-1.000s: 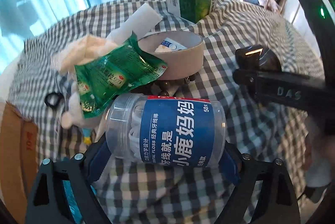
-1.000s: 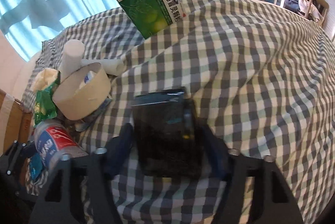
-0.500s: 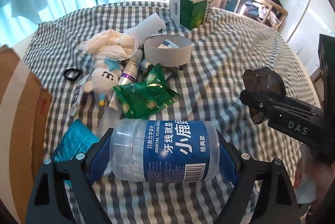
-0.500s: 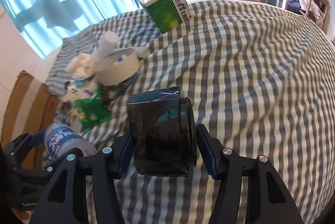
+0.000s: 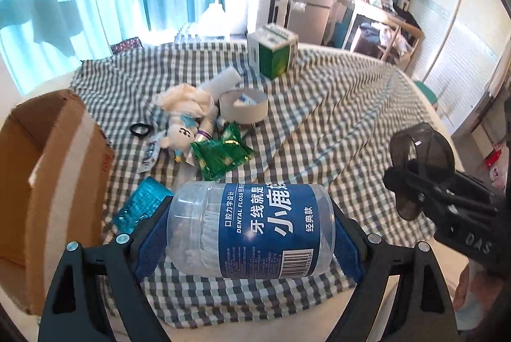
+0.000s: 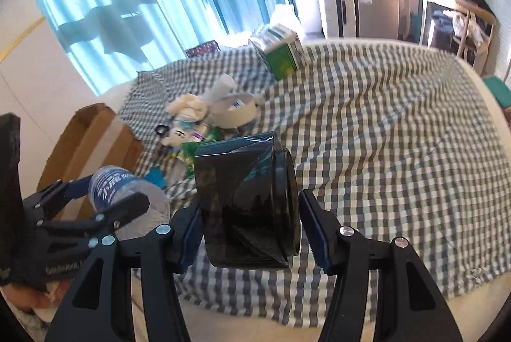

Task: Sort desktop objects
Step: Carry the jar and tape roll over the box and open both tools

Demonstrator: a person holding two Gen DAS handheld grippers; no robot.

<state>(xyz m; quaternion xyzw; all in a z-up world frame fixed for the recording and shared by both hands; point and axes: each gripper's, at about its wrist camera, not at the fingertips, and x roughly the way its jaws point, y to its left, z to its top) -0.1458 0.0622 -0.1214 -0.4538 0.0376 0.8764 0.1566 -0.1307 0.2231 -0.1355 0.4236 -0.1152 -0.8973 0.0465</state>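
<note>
The left gripper is clamped on the clear dental floss jar, which lies crosswise between the blue pads with its long axis running left to right across the lower middle of the left wrist view, one pad pressing on each end. The right gripper is closed on a dark jar wrapped in dark film, also held sideways, its wider lid end toward the right of the frame; the left pad meets its base, though a sliver of gap seems to show at the right pad, so how firm that hold is I cannot tell for sure. Both loads hang above the checked tablecloth, not touching it. The relation that matters is the cardboard box: it sits at the left edge of the left wrist view, just beside the left gripper's left finger, with its open top facing up. In the right wrist view the same box appears at middle left, beyond the left gripper, well apart from the dark jar. The left hand is therefore much the nearer, and a short swing leftward would likely carry the floss jar over the opening, end first. The remaining clutter, such as the green packet, plush toy and round paper tub, lies in the upper middle of the frame.
</note>
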